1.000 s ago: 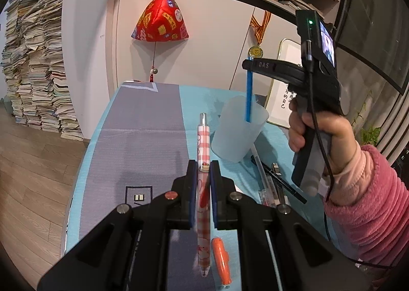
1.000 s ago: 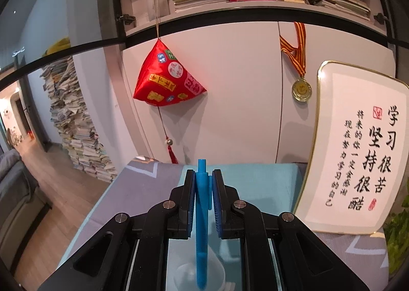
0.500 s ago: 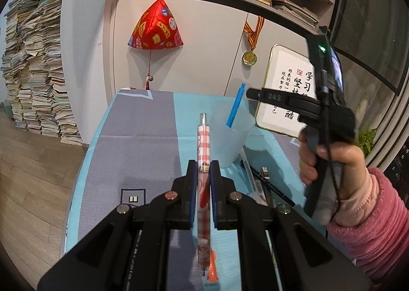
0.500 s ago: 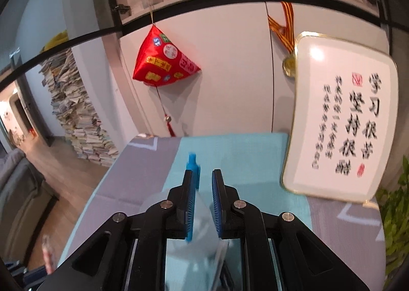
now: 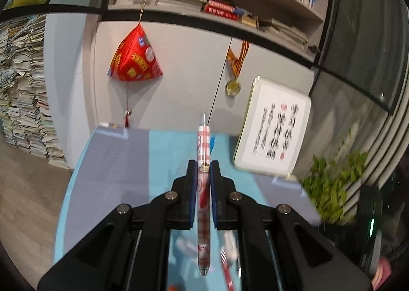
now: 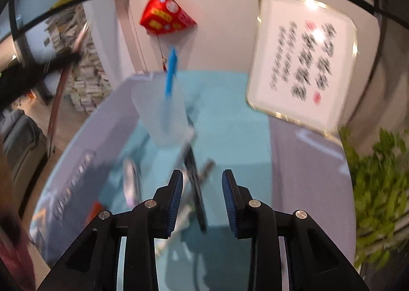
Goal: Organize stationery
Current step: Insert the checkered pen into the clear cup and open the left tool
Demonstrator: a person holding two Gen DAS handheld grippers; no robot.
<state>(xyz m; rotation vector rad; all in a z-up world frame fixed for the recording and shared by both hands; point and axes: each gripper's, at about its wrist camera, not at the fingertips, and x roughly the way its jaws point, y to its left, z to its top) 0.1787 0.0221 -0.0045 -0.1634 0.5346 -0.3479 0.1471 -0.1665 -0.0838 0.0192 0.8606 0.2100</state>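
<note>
Left claw (image 5: pixel 203 171): fingers clamped on the pink-checked pen (image 5: pixel 203 188), which runs forward between them, tip toward me. Right claw (image 6: pixel 202 183): fingers well apart, gripping nothing. Ahead of it stands the translucent cup (image 6: pixel 163 114) with the blue pen (image 6: pixel 170 72) leaning inside; a black pen (image 6: pixel 195 183) lies on the blue mat (image 6: pixel 230 117) just under its tips. Step in hand, I judge: carrying my pink pen to the cup. Next: tip it upright over the rim.
</note>
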